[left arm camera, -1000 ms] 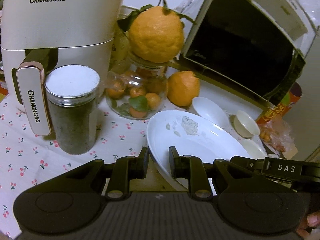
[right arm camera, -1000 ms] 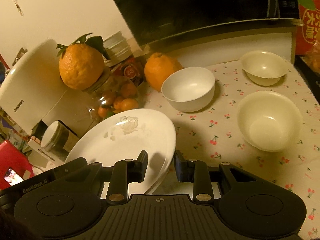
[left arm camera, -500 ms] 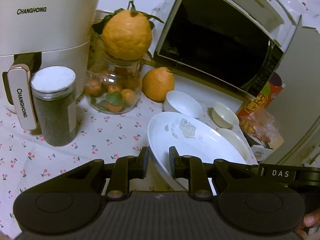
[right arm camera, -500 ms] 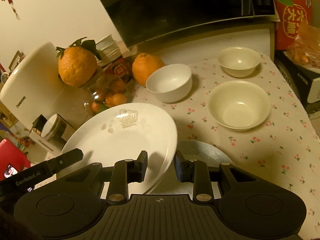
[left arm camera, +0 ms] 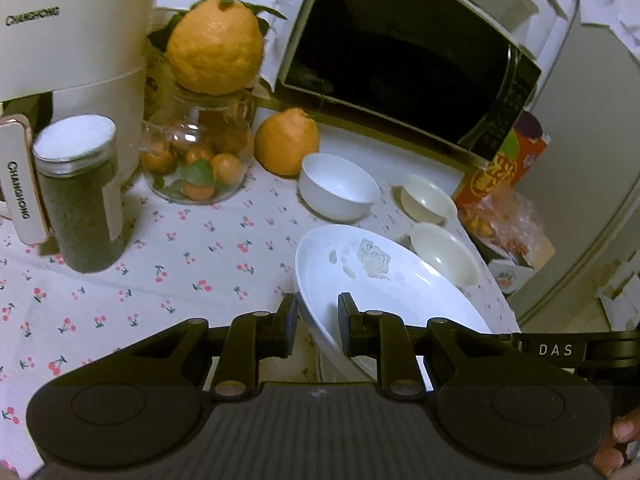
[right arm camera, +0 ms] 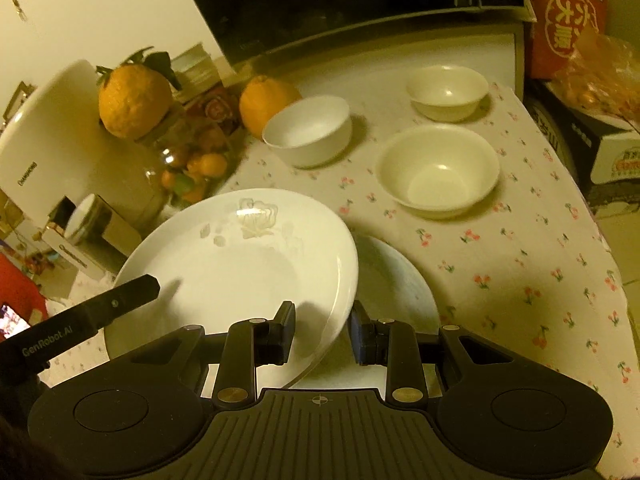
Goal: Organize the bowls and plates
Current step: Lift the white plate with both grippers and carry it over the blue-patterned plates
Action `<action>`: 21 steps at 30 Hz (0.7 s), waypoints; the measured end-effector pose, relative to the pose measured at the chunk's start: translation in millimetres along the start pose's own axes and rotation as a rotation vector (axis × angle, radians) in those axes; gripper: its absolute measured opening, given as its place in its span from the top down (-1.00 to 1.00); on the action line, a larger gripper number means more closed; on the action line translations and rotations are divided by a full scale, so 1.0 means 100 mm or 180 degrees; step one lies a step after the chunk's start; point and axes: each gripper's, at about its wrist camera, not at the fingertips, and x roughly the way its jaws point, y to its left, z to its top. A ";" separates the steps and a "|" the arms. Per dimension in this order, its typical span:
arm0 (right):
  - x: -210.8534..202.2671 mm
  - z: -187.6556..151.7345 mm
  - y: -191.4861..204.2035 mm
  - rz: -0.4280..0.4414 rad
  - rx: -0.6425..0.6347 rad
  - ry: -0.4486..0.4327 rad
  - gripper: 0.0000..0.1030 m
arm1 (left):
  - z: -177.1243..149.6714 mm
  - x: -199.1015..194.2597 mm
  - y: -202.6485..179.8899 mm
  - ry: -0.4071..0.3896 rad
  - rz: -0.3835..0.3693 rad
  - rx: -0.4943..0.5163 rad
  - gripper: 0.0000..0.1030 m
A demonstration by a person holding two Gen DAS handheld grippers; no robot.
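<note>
Over the flowered desk [right arm camera: 520, 264], both tools grip one white plate [right arm camera: 240, 264] by opposite rims: left tool [left arm camera: 316, 330] narrow on its near edge, right tool [right arm camera: 322, 332] likewise. Since a second ago the plate has travelled sideways and now hangs above a second plate [right arm camera: 396, 280] at three o'clock. Stacking looks close. Three bowls [right arm camera: 438, 170] wait at one o'clock.

left hand-held gripper [left arm camera: 317, 330]: jaws narrow, clamped on plate [left arm camera: 384, 288] rim, angled downward | right hand-held gripper [right arm camera: 322, 334]: jaws narrow, seemingly gripping the opposite rim | fingertips [left arm camera: 618, 446] at 4 o'clock
</note>
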 end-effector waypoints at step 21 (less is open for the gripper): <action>0.05 -0.12 -0.20 -0.0366 0.0026 0.0323 0.45 | -0.27 0.23 -0.23 0.0380 0.0083 0.0387 0.63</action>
